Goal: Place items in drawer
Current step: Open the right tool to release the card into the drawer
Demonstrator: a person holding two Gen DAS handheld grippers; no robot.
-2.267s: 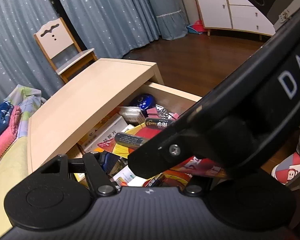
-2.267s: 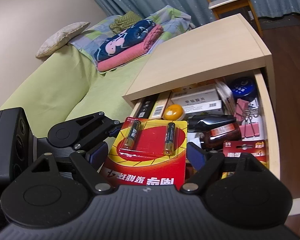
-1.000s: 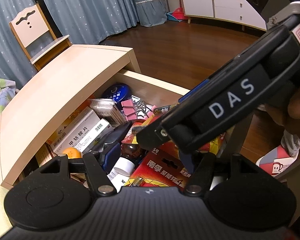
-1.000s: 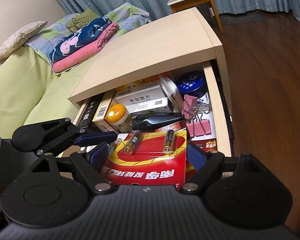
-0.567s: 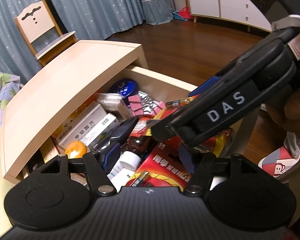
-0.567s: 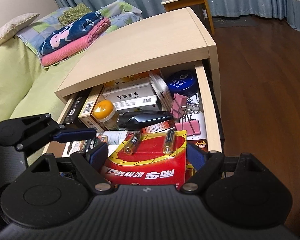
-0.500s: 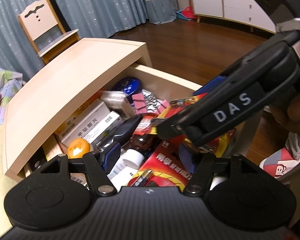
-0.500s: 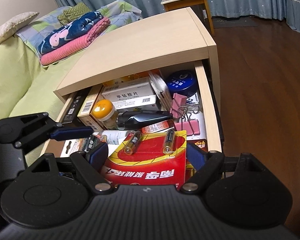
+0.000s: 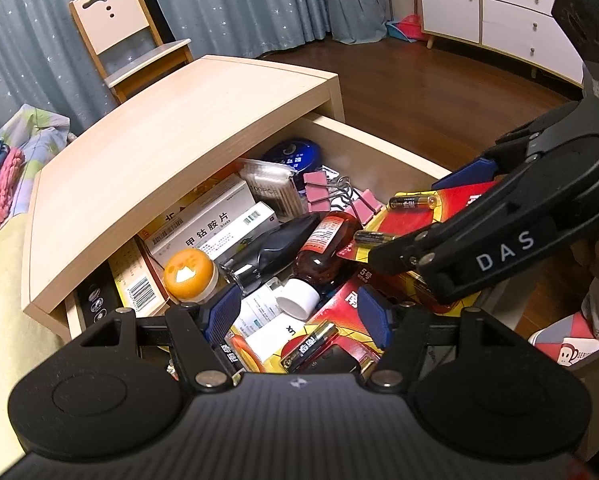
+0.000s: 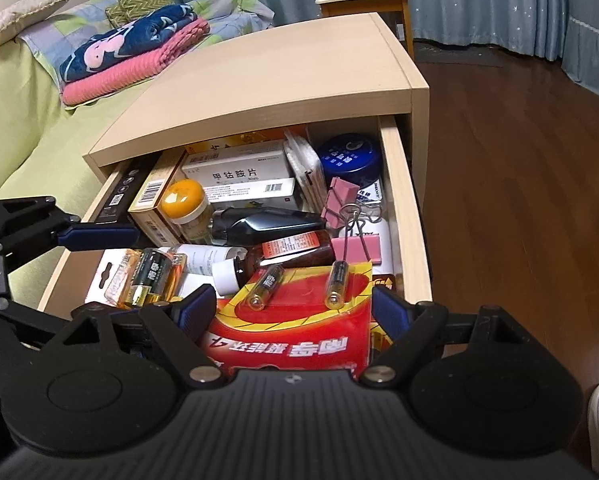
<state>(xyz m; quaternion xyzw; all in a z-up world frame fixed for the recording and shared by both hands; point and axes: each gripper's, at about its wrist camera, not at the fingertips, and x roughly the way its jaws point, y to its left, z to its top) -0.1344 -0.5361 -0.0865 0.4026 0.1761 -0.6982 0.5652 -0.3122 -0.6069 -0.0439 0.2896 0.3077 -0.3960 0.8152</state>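
The right hand-held gripper (image 10: pixel 289 312) is clamped on a red and yellow cardboard blister pack of two slim batteries (image 10: pixel 295 320), its blue fingers pressing the card's two side edges, and the pack hangs tilted over the front right part of the open pale wood drawer (image 10: pixel 407 216). In the left wrist view that same pack (image 9: pixel 451 204) pokes out from the black right hand-held gripper above the clutter. The left hand-held gripper (image 9: pixel 299 316) sits over the front of the drawer with its blue fingers (image 9: pixel 221 314) spread wide and nothing between them. The drawer is packed: a white medicine box with black printed characters (image 10: pixel 243 180) lies toward the back, an orange-capped small jar (image 10: pixel 185 200) stands just left of a glossy black oblong device (image 10: pixel 267 220), and a brown glass bottle with a red label and white cap (image 9: pixel 323 248) lies on its side in the middle. Pink binder clips (image 10: pixel 347 216) crowd the right side, near a round blue tin (image 10: pixel 349 154) in the back right corner. Another red battery card (image 9: pixel 339 320) lies flat at the front of the drawer, right under the left fingers, and a pack of fatter green and gold batteries (image 10: pixel 151 276) rests at the front left. The drawer juts from a pale wood nightstand (image 10: pixel 279 68) beside a bed with a green sheet (image 10: pixel 27 112).
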